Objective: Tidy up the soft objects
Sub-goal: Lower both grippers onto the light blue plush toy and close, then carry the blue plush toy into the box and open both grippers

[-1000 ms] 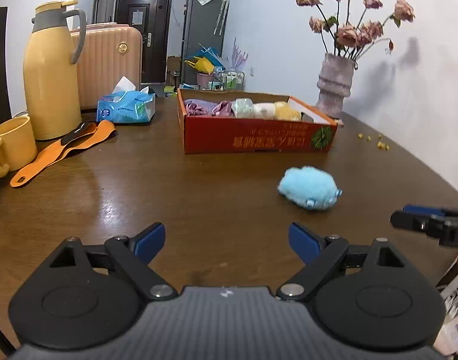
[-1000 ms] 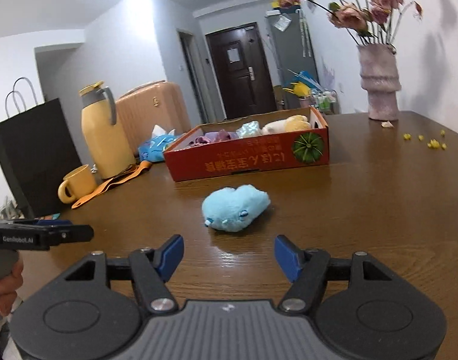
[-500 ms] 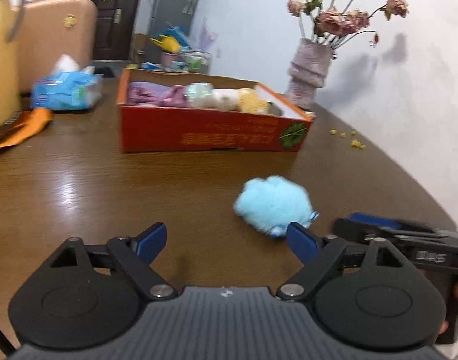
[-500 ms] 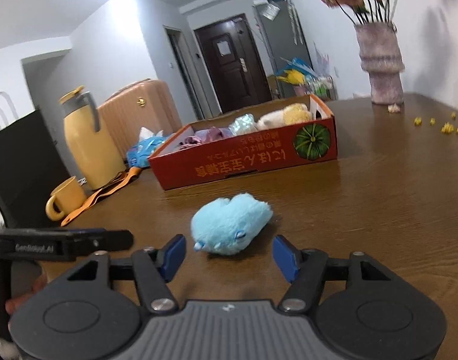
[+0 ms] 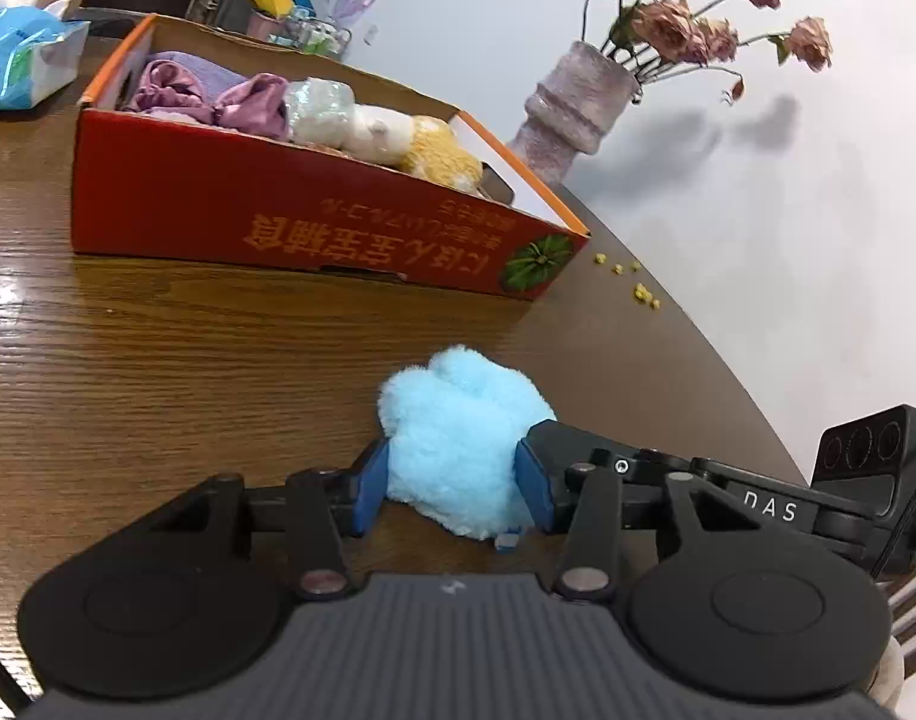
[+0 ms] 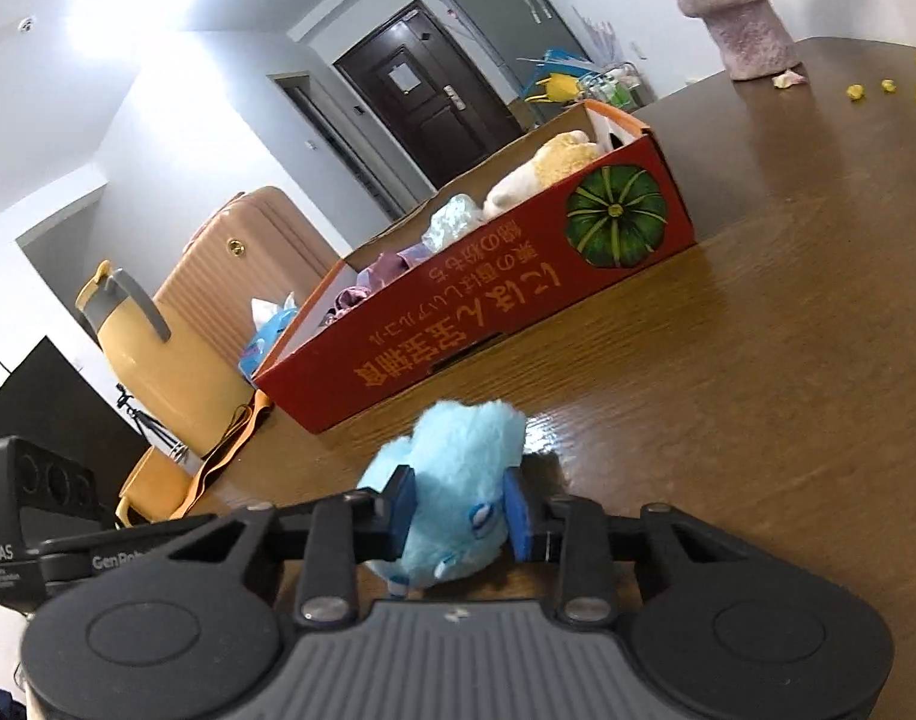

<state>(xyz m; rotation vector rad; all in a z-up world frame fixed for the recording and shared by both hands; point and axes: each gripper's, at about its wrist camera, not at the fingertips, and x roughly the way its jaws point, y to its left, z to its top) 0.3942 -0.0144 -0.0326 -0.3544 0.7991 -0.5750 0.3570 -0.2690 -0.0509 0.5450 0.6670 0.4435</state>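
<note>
A fluffy light-blue plush toy (image 5: pixel 463 414) lies on the brown wooden table (image 5: pixel 158 360), a short way in front of a red cardboard box (image 5: pixel 278 222). My left gripper (image 5: pixel 452 486) is closing, and its blue pads press on the toy's near end from both sides. In the right wrist view the same toy (image 6: pixel 463 450) sits squeezed between the pads of my right gripper (image 6: pixel 460 516), whose jaws are also closing. The two tools grip it from opposite sides. The box (image 6: pixel 487 324) holds purple cloths, a white plush and a yellow plush.
A pale vase of dried roses (image 5: pixel 577 108) stands behind the box's right end, with yellow crumbs (image 5: pixel 637 288) near the rounded table edge. A blue tissue pack (image 5: pixel 20 54), a yellow thermos jug (image 6: pixel 146 360), an orange strap (image 6: pixel 218 462) and a peach suitcase (image 6: pixel 248 264) are at the left.
Both grippers moved forward and down onto the blue toy and narrowed their jaws around it. One second ago each stood wide open, well short of it.
</note>
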